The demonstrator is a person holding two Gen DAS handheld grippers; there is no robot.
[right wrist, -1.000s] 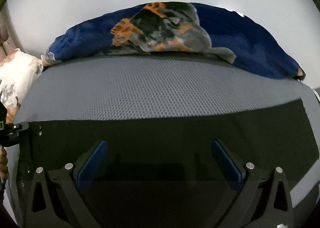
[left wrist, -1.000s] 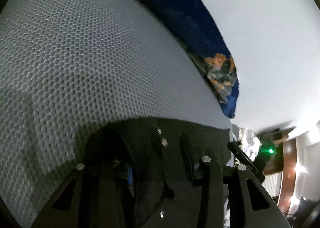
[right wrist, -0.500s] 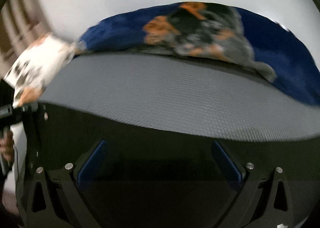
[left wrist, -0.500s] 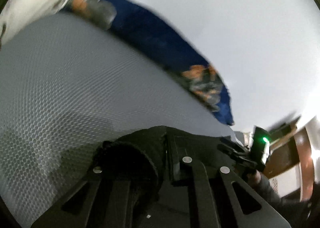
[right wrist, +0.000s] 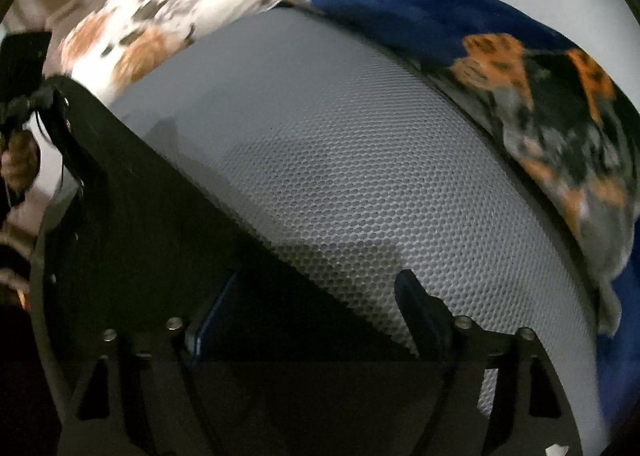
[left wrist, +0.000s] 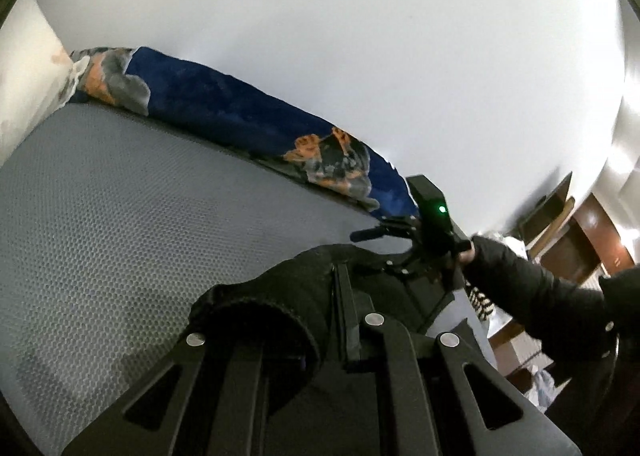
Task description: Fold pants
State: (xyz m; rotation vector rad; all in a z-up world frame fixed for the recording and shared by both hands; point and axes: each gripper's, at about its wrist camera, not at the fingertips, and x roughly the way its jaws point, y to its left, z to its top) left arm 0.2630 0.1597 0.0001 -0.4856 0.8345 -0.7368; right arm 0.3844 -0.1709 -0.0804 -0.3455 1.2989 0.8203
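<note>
While the left tool was clamped on a bunched edge of the black pants above the grey bed and the right tool gaped wide, gripping nothing, the one-sided hold risked the pants slipping or folding crooked.

I'm seeing dim indoor light and heavy fisheye bending at both rims, motion blur smearing the blanket and pillow, the black pants nearly detailless.
</note>
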